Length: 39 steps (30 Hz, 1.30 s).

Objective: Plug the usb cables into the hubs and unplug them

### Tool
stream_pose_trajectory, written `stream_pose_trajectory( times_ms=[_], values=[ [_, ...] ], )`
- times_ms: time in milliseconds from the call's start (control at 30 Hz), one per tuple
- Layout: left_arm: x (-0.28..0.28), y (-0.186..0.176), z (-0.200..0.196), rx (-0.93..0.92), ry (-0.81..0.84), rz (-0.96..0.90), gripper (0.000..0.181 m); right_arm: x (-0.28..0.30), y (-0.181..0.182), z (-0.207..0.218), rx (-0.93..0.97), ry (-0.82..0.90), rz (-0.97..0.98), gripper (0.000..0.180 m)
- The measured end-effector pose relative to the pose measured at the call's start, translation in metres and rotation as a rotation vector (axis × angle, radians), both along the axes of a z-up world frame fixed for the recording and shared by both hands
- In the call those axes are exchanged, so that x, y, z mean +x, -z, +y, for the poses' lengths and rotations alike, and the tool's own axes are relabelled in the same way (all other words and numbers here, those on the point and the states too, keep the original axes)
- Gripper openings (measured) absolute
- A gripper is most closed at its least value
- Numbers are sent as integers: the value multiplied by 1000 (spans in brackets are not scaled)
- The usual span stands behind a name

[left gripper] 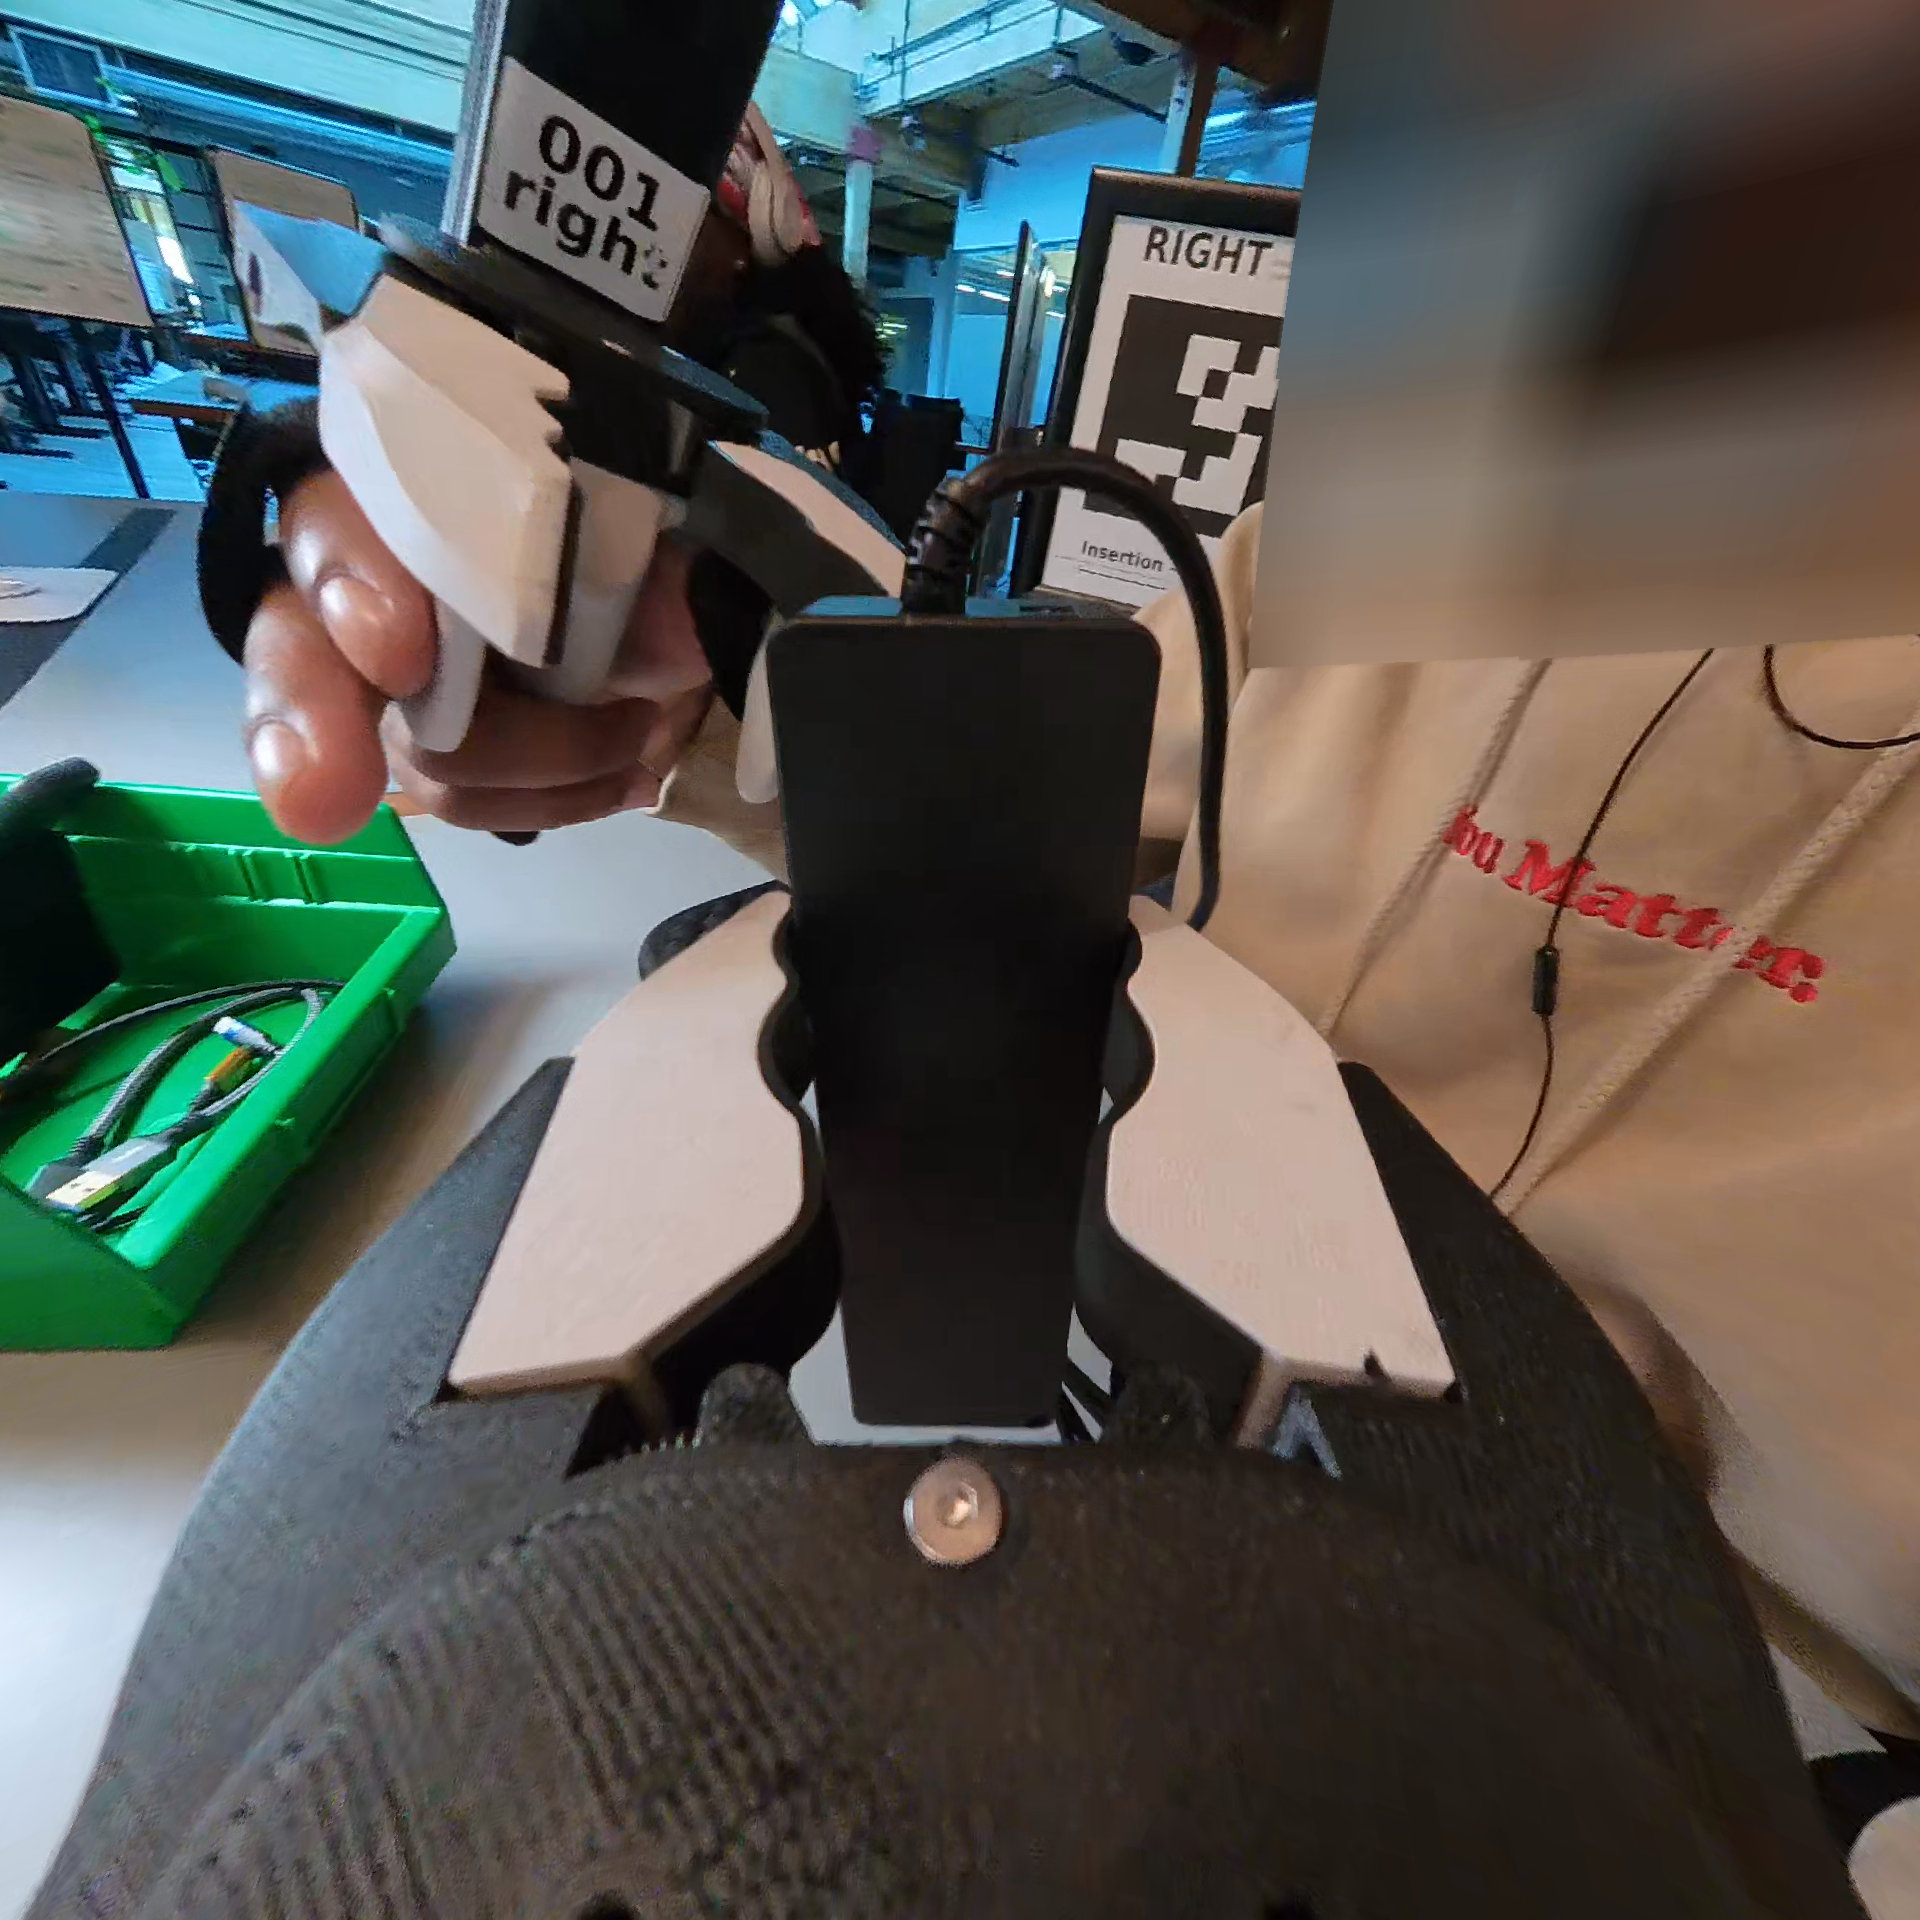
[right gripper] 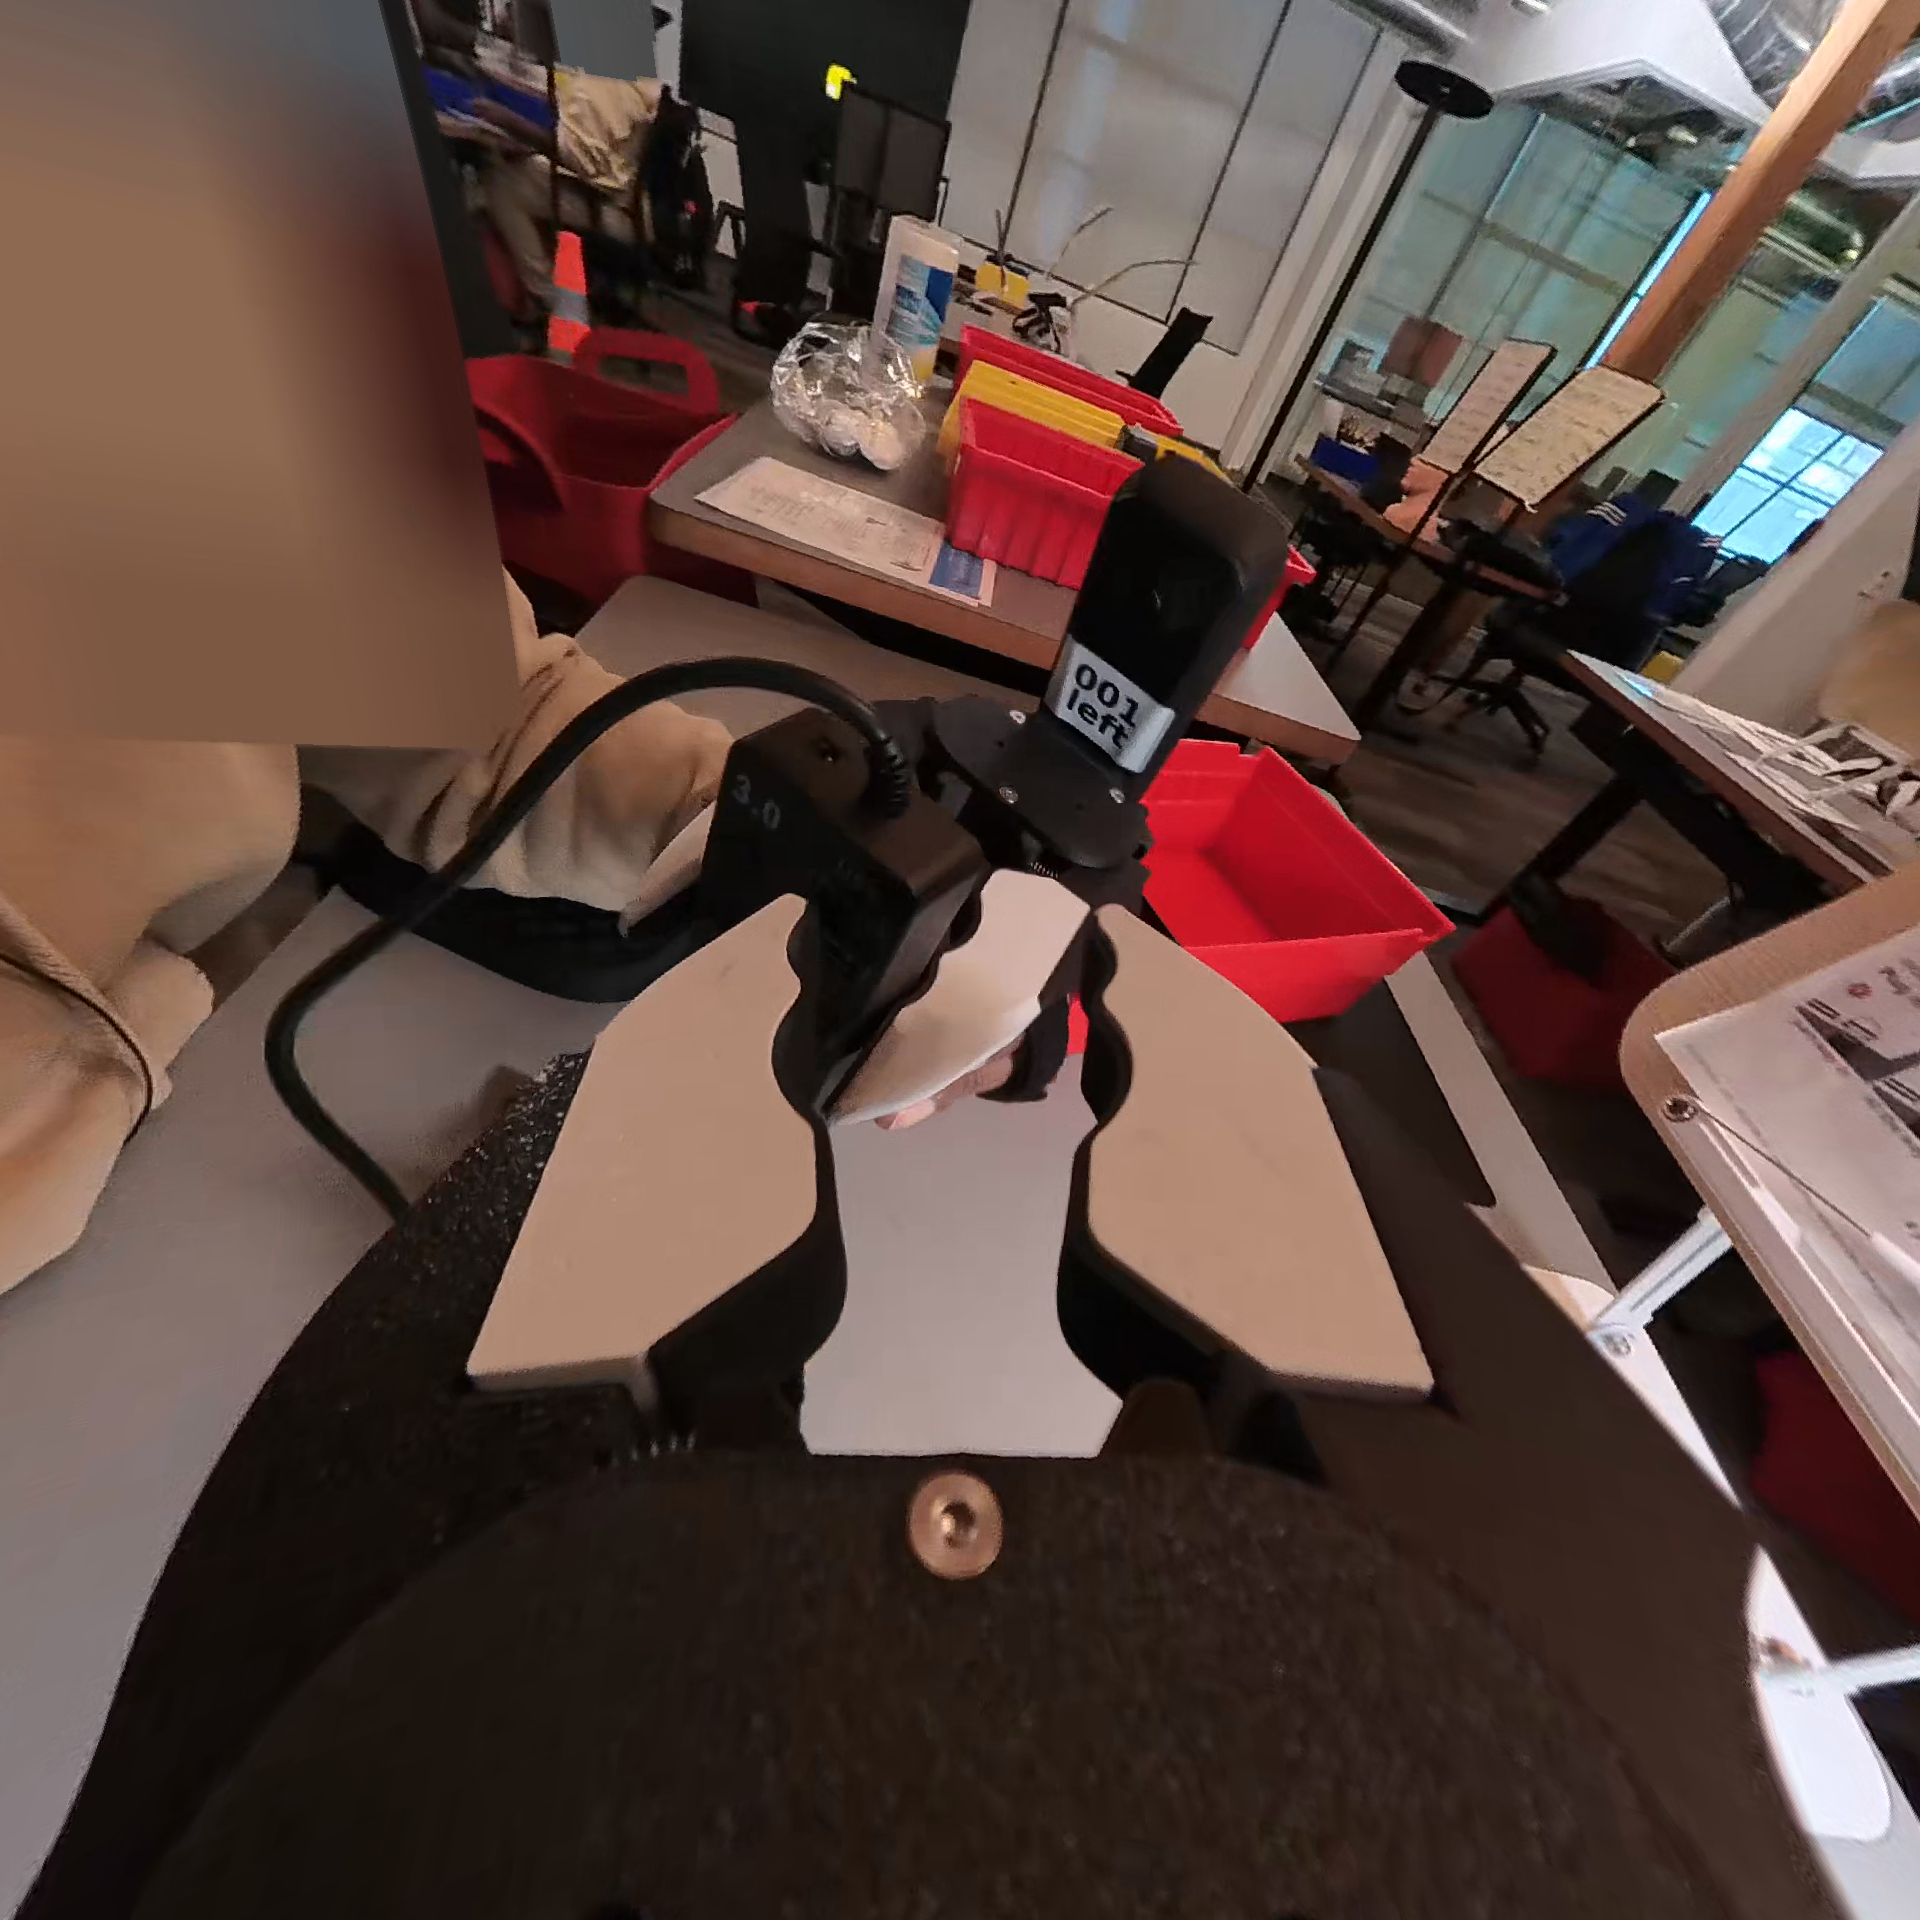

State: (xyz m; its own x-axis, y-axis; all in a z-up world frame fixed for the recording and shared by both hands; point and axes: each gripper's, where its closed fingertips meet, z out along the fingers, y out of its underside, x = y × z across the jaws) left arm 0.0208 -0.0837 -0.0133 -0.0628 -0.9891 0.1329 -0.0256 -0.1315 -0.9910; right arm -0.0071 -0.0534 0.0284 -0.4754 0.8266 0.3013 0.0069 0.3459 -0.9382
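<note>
Closest to the left wrist camera, the left gripper [left gripper: 961, 1039] has its two white fingers clamped on the sides of a flat black rectangular plastic USB hub [left gripper: 961, 935], which stands up between them, lifted clear of the pale grey table [left gripper: 540, 914]. From the hub's far end a thick black cable [left gripper: 1195, 623] arches up and drops to the right.

At near left on the table sits a green plastic bin [left gripper: 312, 1039] holding several braided USB cables [left gripper: 156, 1132] with metal plugs (none of them is plugged into anything).

Up at far left, the right gripper [left gripper: 582, 561] is gripped by a person's hand [left gripper: 343, 675]. In its own view the right gripper [right gripper: 951, 1039] has its jaws spread well apart, with nothing between them. Beyond lie the hub [right gripper: 831, 862], the left gripper [right gripper: 987, 966] and a red plastic bin [right gripper: 1299, 894].
</note>
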Motion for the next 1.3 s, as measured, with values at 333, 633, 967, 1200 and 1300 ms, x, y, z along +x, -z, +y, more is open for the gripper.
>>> stream_pose_trajectory(
  times_ms=[333,633,967,1200,1300],
  values=[
    [14,23,-27,-139,240,61,55,13,29,-37,-20,-221,-122,48],
    [12,29,-29,-217,313,29,55,21,39,-49,52,-276,-156,26],
    [-16,8,34,-59,-166,-12,50,21,22,7,-4,-63,-92,24],
    [-25,11,56,80,-382,93,52,18,5,45,-58,119,-7,24],
    [-25,13,58,102,-408,130,51,22,-2,54,-7,200,3,24]
  ],
)
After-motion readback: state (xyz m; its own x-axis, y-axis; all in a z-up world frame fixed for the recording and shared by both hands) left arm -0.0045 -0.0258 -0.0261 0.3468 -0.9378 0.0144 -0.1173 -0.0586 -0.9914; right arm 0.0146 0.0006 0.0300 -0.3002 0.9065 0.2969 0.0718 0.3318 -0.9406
